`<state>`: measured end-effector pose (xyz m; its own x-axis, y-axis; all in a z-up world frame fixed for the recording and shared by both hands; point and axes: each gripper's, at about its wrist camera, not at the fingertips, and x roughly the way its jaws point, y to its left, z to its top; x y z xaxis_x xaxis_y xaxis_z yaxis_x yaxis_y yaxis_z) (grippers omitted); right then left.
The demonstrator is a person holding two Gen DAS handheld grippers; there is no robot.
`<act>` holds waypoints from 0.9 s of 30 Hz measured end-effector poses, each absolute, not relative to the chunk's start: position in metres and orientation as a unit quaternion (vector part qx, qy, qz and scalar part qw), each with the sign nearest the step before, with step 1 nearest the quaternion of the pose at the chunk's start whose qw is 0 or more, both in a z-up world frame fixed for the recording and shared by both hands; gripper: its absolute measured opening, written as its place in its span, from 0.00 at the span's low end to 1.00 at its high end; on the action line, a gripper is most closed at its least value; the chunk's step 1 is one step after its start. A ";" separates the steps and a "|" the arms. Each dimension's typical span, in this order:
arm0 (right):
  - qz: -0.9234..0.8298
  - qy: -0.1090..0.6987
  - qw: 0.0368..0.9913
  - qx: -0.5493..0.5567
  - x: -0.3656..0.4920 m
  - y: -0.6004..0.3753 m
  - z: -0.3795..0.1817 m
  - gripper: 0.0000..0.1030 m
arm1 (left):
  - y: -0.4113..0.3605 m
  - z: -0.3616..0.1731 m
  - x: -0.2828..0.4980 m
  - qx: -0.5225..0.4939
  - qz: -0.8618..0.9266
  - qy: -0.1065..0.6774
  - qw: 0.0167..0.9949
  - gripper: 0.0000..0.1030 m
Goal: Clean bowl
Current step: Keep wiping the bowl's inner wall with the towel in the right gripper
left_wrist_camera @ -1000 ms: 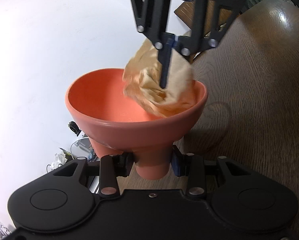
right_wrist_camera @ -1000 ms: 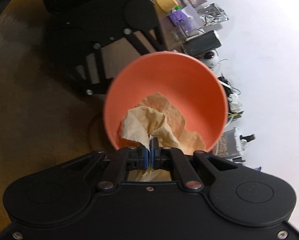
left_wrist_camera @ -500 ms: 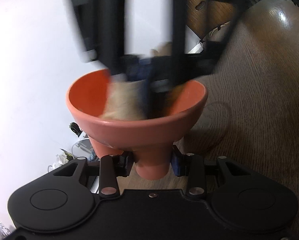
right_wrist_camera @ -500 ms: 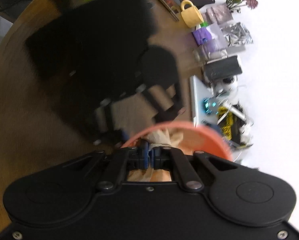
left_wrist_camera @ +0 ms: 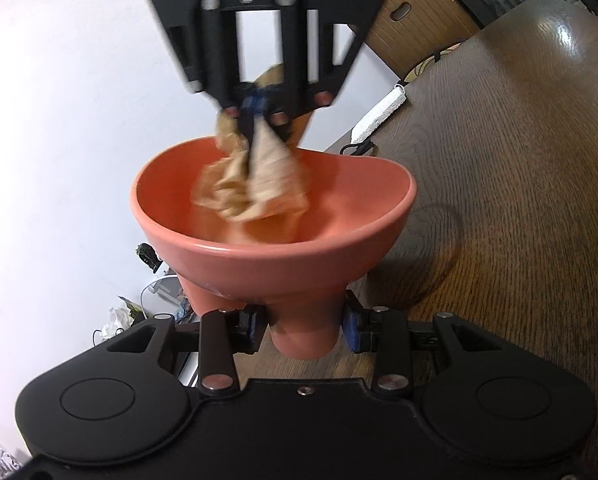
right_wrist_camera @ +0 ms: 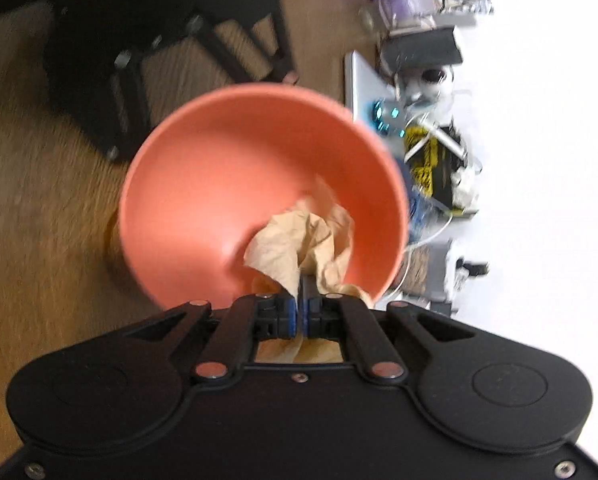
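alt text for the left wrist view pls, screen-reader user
The left gripper clamps the foot of a tilted coral bowl held above a dark wooden table. From above, the right gripper, shut on a crumpled tan cloth, pushes it into the bowl.

Both views are bright, with the white wall blown out to a featureless glow. A glossy highlight sits on the dark wooden tabletop [left_wrist_camera: 539, 168] at the upper right of the left wrist view, and a soft round shadow lies on the wood just beside the bowl [left_wrist_camera: 275, 264]. The cloth [left_wrist_camera: 259, 184] and the right gripper [left_wrist_camera: 255, 120] above it are smeared by motion. The right wrist view is blurred throughout, its background clutter streaked. Fisheye bending curves the edges.
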<state>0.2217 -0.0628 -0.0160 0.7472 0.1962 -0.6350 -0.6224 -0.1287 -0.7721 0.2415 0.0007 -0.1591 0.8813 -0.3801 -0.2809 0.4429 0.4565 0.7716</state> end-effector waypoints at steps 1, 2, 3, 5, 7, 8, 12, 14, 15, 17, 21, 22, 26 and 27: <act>0.321 0.161 0.640 -0.679 0.218 -0.065 -0.019 0.03 | 0.002 -0.158 0.244 0.462 -0.241 0.034 0.853 0.36; 0.324 0.165 0.640 -0.677 0.213 -0.068 -0.021 0.03 | 0.003 -0.158 0.247 0.462 -0.241 0.034 0.853 0.36; 0.328 0.169 0.639 -0.675 0.208 -0.069 -0.024 0.03 | 0.003 -0.157 0.249 0.462 -0.242 0.034 0.853 0.36; 0.340 0.175 0.633 -0.673 0.198 -0.069 -0.030 0.03 | 0.005 -0.155 0.254 0.462 -0.242 0.035 0.853 0.36; 0.355 0.174 0.626 -0.672 0.187 -0.066 -0.035 0.03 | 0.007 -0.154 0.259 0.462 -0.242 0.035 0.853 0.36; 0.363 0.171 0.624 -0.671 0.184 -0.063 -0.036 0.03 | 0.008 -0.153 0.261 0.462 -0.242 0.035 0.853 0.36; 0.389 0.138 0.626 -0.662 0.169 -0.048 -0.029 0.03 | 0.012 -0.150 0.271 0.461 -0.242 0.035 0.853 0.36; 0.387 0.115 0.634 -0.660 0.170 -0.041 -0.023 0.03 | 0.013 -0.149 0.276 0.461 -0.242 0.035 0.853 0.36; 0.381 0.101 0.641 -0.659 0.173 -0.037 -0.018 0.03 | 0.014 -0.148 0.278 0.461 -0.242 0.035 0.853 0.36; 0.366 0.087 0.651 -0.659 0.182 -0.034 -0.012 0.03 | 0.017 -0.146 0.285 0.461 -0.242 0.035 0.853 0.36; 0.329 0.075 0.672 -0.660 0.206 -0.039 -0.001 0.03 | 0.021 -0.142 0.297 0.461 -0.242 0.036 0.853 0.36; 0.323 0.076 0.675 -0.660 0.211 -0.040 0.001 0.03 | 0.021 -0.143 0.300 0.461 -0.243 0.036 0.853 0.36; 0.308 0.098 0.672 -0.666 0.225 -0.053 -0.003 0.03 | 0.018 -0.144 0.293 0.460 -0.243 0.037 0.853 0.36; 0.306 0.107 0.667 -0.671 0.225 -0.060 -0.006 0.03 | 0.014 -0.146 0.280 0.460 -0.243 0.037 0.853 0.36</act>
